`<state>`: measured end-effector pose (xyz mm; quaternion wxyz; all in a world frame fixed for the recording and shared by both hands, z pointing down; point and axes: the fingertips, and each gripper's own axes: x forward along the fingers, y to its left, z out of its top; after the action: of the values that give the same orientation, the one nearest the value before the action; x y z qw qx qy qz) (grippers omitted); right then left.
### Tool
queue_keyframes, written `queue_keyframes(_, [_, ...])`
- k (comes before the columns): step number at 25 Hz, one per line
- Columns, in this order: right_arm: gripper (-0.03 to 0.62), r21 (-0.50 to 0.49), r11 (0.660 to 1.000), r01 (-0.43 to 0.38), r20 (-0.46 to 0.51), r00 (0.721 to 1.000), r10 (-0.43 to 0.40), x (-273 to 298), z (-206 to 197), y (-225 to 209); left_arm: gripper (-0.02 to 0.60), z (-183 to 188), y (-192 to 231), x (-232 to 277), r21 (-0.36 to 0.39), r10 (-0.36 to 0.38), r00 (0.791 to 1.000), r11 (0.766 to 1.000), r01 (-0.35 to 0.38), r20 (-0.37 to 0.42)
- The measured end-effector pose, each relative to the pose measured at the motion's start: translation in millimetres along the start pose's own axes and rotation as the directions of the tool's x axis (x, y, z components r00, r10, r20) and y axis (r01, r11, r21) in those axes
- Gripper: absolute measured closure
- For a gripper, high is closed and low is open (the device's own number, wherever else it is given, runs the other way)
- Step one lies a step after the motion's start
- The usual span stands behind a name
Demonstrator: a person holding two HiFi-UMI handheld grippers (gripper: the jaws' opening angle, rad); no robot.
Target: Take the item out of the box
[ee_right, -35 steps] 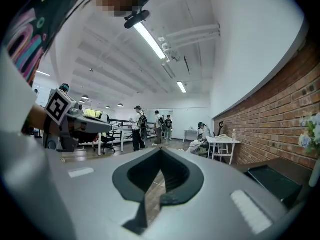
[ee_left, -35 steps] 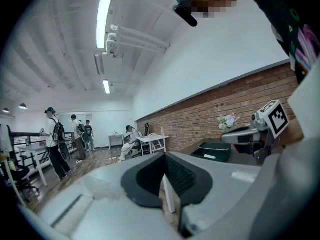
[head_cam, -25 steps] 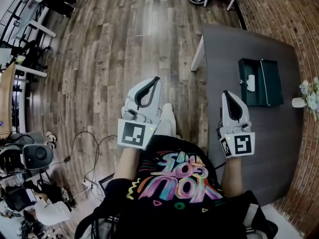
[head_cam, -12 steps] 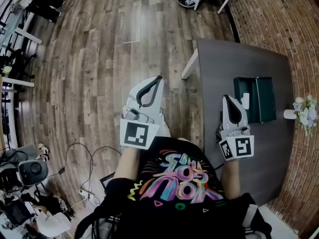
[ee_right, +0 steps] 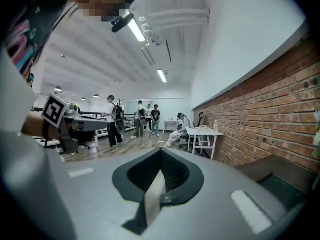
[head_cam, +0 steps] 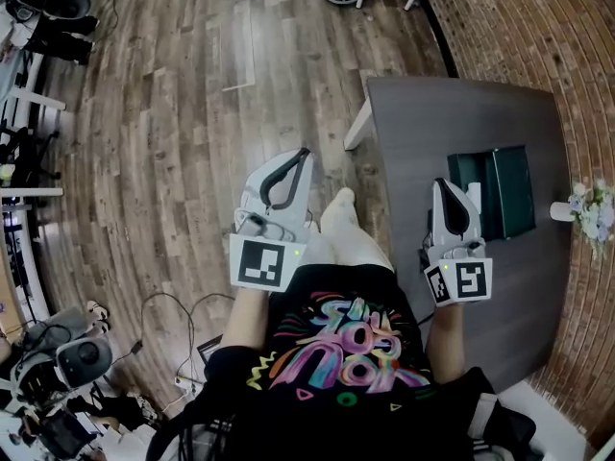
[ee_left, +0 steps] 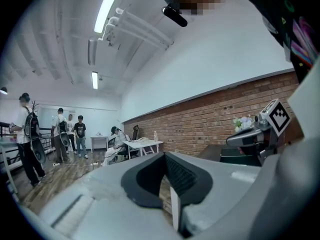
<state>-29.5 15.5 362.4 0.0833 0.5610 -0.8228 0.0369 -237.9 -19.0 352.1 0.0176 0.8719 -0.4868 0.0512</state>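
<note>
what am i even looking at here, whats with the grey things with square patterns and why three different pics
There is no robot here. A person holds a tool in each hand: the left gripper and the right gripper. Each ends in two jaws that pinch, and the cubes with square markers are part of the tools.

The top-down picture comes from a camera on the person's head, so you see their shirt and arms. The other two come from a camera riding on each tool, looking along its jaws into the room.

On the dark table stands an open green box with a white item inside. A small vase of flowers stands a little apart from it.

Both pairs of jaws are closed and hold nothing. The right one is near the box, and the left is over the wooden floor.
</note>
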Motion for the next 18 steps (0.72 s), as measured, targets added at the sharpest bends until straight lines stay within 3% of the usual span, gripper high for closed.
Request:
queue_keyframes(6, [0.594, 0.026, 0.997, 0.071, -0.021, 0.997, -0.070, 16, -10, -40, 0.581, 4, 4, 62, 0.028, -0.060, 0.998, 0.998, 0.060, 0.007])
queue_keyframes(10, [0.594, 0.046, 0.988, 0.150, -0.019, 0.989, -0.149, 31, -7, -76, 0.581, 12, -4, 113, 0.057, -0.153, 0.988, 0.987, 0.153, -0.005])
queue_keyframes(18, [0.594, 0.121, 0.916, 0.383, -0.014, 0.923, -0.384, 27, -16, -148, 0.580, 29, -47, 211, 0.142, -0.386, 0.922, 0.911, 0.388, -0.038])
